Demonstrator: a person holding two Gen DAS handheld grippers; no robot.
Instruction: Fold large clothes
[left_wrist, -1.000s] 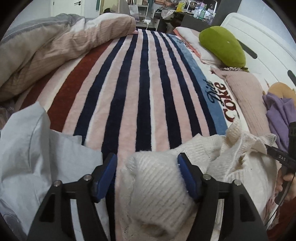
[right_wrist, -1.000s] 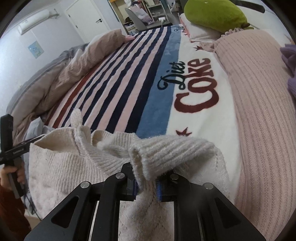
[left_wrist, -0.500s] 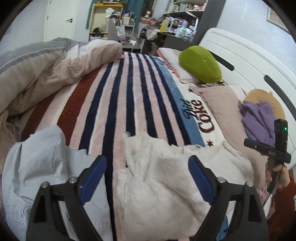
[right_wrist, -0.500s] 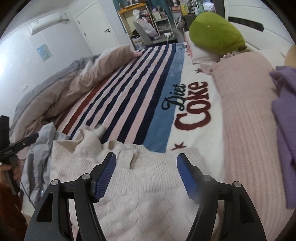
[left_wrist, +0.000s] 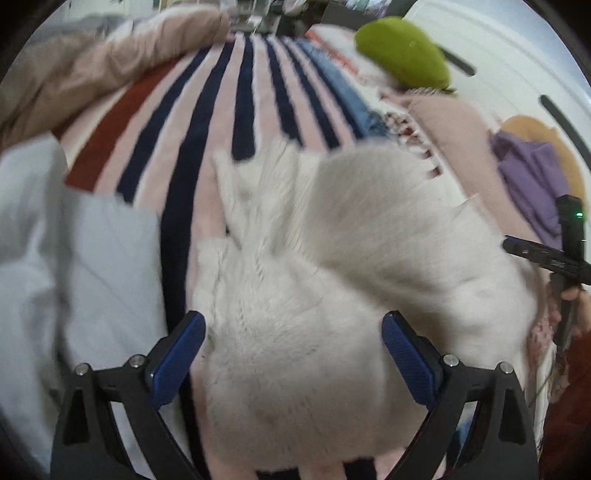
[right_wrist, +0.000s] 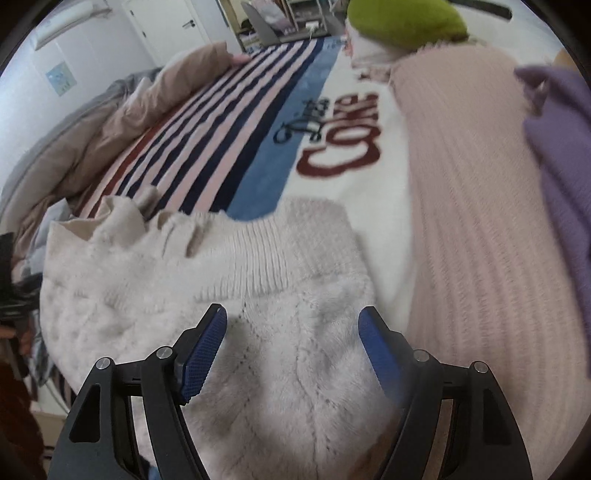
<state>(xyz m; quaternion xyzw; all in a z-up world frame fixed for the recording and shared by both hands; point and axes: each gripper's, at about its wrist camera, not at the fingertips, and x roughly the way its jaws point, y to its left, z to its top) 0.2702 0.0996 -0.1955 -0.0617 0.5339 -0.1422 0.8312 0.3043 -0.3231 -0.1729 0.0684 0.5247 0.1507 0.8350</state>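
A cream knit sweater (left_wrist: 332, 280) lies bunched on the striped blanket (left_wrist: 207, 122) at the near edge of the bed; it also shows in the right wrist view (right_wrist: 236, 288), with a ribbed hem across its top. My left gripper (left_wrist: 293, 354) is open and empty, its blue pads wide apart just above the sweater. My right gripper (right_wrist: 293, 343) is open and empty over the sweater's right part. The left wrist view is blurred by motion.
A pale grey garment (left_wrist: 74, 266) lies left of the sweater. A pink knit blanket (right_wrist: 480, 240), a purple garment (right_wrist: 565, 155) and a green pillow (right_wrist: 402, 18) lie to the right and back. A bunched duvet (right_wrist: 110, 122) fills the left side.
My right gripper let go of the sweater's ribbed edge and opened wide. My left gripper opened wider. Both drew back, then came closer over the sweater, which dropped onto the bed.
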